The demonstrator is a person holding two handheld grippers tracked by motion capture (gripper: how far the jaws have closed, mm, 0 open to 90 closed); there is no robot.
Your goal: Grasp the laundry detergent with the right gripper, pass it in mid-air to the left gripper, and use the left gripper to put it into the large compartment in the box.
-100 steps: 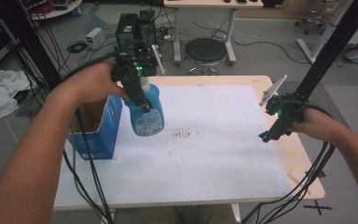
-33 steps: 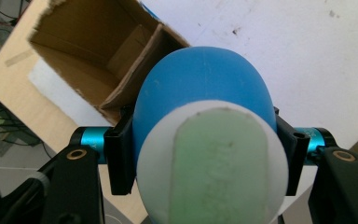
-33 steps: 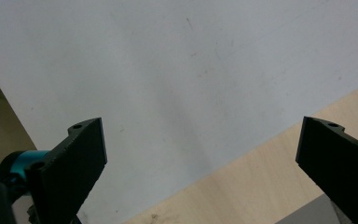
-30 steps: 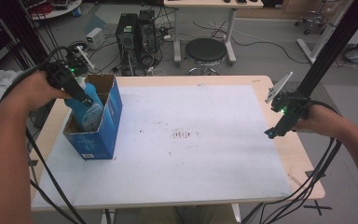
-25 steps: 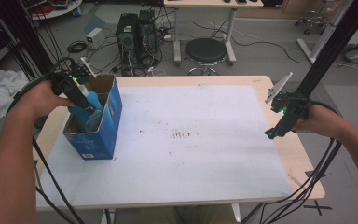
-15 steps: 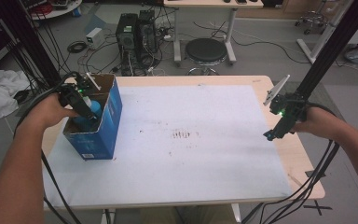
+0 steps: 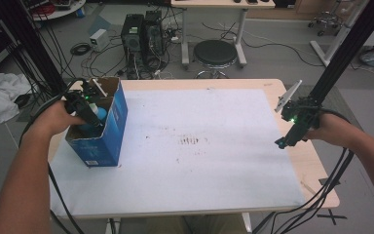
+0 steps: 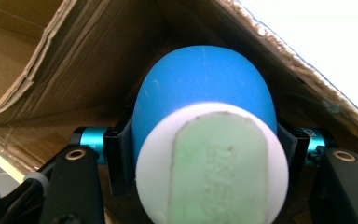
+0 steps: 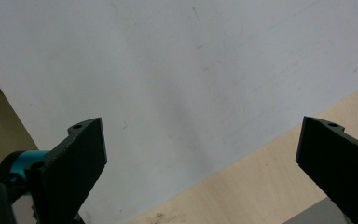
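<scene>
A blue bottle point(image 8: 205, 98) with a white and pale green cap end point(image 8: 212, 163) sits between the black jaws of my left gripper point(image 8: 205, 154), which is shut on it. That gripper point(image 7: 85, 105) and the bottle point(image 7: 99, 115) are down inside the blue cardboard box point(image 7: 108, 139) at the table's left side. The box's brown inner walls point(image 8: 74, 60) surround the bottle. My right gripper point(image 7: 285, 141) hangs over the right edge of the white sheet point(image 7: 195, 146), jaws wide open with nothing between them point(image 9: 200, 158).
The wooden table point(image 7: 321, 185) shows a bare strip along its right edge beside the white sheet. A stool point(image 7: 215, 51), computer towers point(image 7: 141, 31) and cables stand on the floor behind the table. A black frame post point(image 7: 345, 48) rises at the right.
My left gripper has lowered the blue bottle from above the box down into it. The right gripper has stayed where it was.
</scene>
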